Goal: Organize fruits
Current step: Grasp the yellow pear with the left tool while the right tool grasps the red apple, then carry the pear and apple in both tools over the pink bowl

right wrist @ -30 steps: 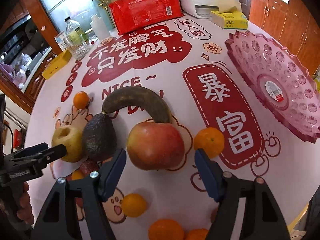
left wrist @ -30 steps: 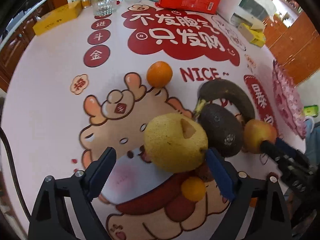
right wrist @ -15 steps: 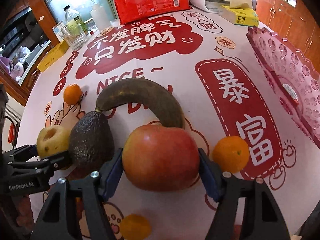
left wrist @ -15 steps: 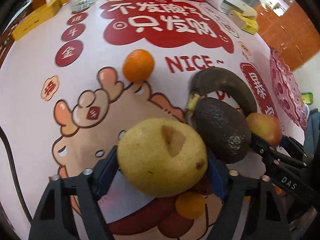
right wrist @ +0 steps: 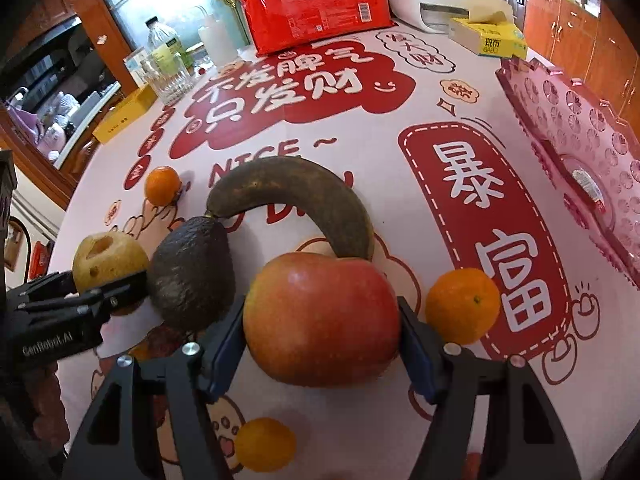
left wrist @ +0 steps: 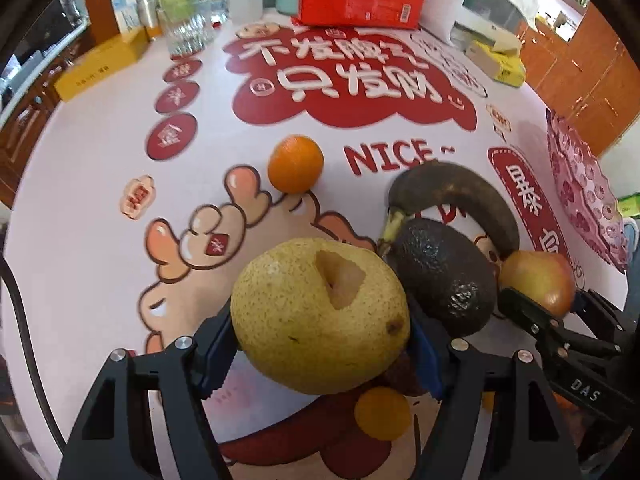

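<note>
My left gripper (left wrist: 320, 346) has its blue pads on both sides of a yellow pear (left wrist: 320, 312) with a cut notch, and its jaws are closing on it. My right gripper (right wrist: 320, 344) is shut on a red apple (right wrist: 320, 312). A dark avocado (left wrist: 444, 276) lies between pear and apple, touching a blackened banana (right wrist: 296, 196). Small oranges (right wrist: 462, 306) sit right of the apple, and another orange (left wrist: 295, 164) lies beyond the pear. In the right wrist view the left gripper (right wrist: 80, 304) shows at the far left with the pear (right wrist: 108, 260).
A pink scalloped plate (right wrist: 580, 128) stands at the table's right edge. At the back are a red package (right wrist: 316, 8), a glass (left wrist: 188, 32), bottles, a yellow box (left wrist: 100, 64) and a tissue box (right wrist: 488, 38). More small oranges (right wrist: 266, 444) lie near the front.
The left jaws came in from wide apart onto the pear. The right gripper moved forward around the apple until its pads met it. Both views tilted up slightly.
</note>
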